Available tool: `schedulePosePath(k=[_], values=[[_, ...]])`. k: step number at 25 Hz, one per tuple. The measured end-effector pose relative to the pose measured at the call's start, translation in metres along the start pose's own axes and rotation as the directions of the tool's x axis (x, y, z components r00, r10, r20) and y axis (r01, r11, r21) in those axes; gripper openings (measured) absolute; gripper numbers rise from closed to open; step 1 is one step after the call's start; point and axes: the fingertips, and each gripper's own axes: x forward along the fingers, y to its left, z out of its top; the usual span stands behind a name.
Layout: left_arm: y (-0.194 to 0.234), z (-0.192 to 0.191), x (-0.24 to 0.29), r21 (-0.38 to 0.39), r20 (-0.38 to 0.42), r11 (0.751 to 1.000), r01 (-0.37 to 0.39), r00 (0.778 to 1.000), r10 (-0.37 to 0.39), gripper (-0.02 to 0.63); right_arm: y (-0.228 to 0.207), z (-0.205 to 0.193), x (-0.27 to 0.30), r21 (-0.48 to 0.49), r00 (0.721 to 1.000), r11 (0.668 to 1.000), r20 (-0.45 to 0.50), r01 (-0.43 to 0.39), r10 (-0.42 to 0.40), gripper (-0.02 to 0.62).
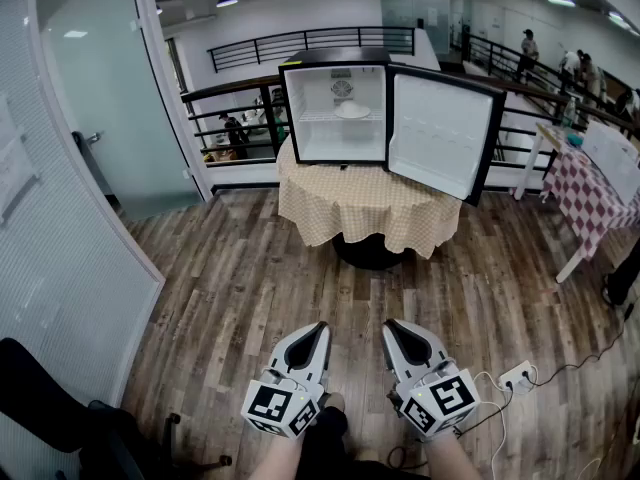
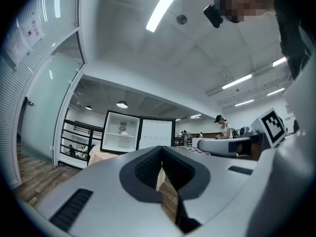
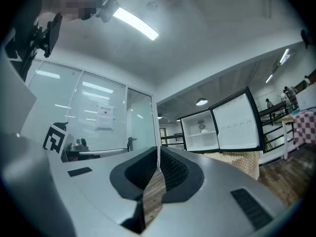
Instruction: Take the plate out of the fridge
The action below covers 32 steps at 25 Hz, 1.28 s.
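A small black fridge (image 1: 335, 113) stands on a round table with a checked cloth (image 1: 360, 208), its door (image 1: 440, 133) swung open to the right. A white plate (image 1: 352, 110) rests on the wire shelf inside. It shows small in the left gripper view as the plate (image 2: 122, 132) and in the right gripper view as the plate (image 3: 202, 130). My left gripper (image 1: 318, 330) and right gripper (image 1: 393, 328) are held low and close to me, far from the fridge. Both are shut with nothing between the jaws.
A glass partition and door (image 1: 100, 98) line the left side. A table with a red checked cloth (image 1: 590, 188) stands at the right. A power strip (image 1: 515, 375) with cables lies on the wood floor by my right gripper. People stand behind the railing (image 1: 560, 68).
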Motion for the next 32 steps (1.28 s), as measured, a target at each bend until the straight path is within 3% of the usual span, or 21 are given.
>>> schedulePosePath(k=[14, 32], values=[[0.073, -0.015, 0.087, -0.091, -0.002, 0.996, -0.01, 1.0, 0.01, 0.008, -0.067, -0.006, 0.083, -0.038, 0.998, 0.998, -0.034, 0.046, -0.047, 0.04], [0.187, -0.014, 0.213, -0.138, -0.022, 0.987, 0.078, 0.996, -0.081, 0.008, -0.144, -0.012, 0.231, 0.029, 0.988, 0.989, -0.043, 0.147, -0.145, 0.041]])
